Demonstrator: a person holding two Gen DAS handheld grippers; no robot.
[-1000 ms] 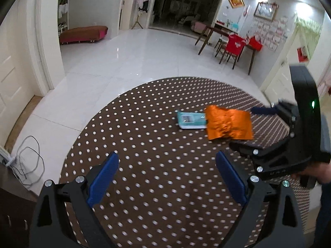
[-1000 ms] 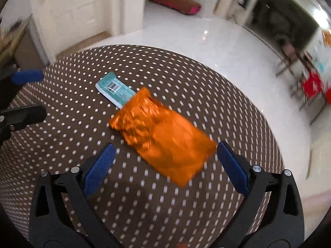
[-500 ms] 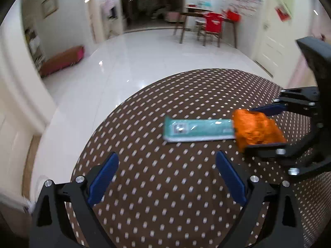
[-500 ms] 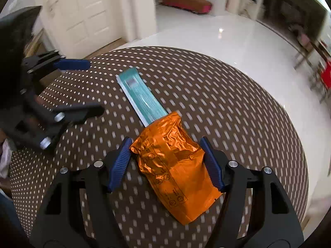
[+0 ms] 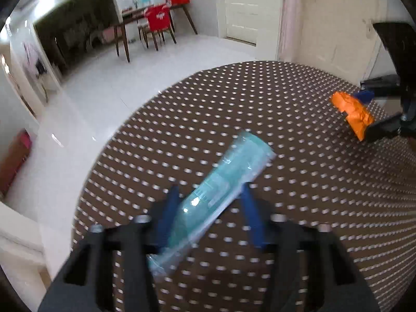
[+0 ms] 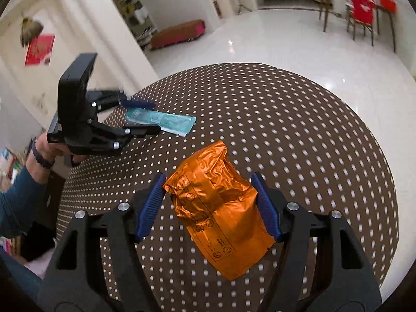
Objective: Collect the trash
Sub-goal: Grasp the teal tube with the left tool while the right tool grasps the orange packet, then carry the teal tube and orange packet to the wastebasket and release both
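Right wrist view: right tongs (image 6: 209, 202) pinch the light, crinkly orange foil packet (image 6: 215, 218) at lower centre, midway across; left tongs (image 5: 208, 214) are closing around the flimsy, slippery teal wrapper (image 5: 218, 195) on the tabletop (image 5: 299, 208).

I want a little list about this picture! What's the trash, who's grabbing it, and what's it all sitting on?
surface: round brown table with white dots
trash 1: crinkled orange wrapper
trash 2: long teal wrapper
right gripper: blue pads pressing both sides of the orange wrapper
left gripper: jaws closing, teal wrapper between them
wrappers: lying apart, not touching
holder: a person's hand in a blue sleeve carries the left gripper
background: white floor, red chair
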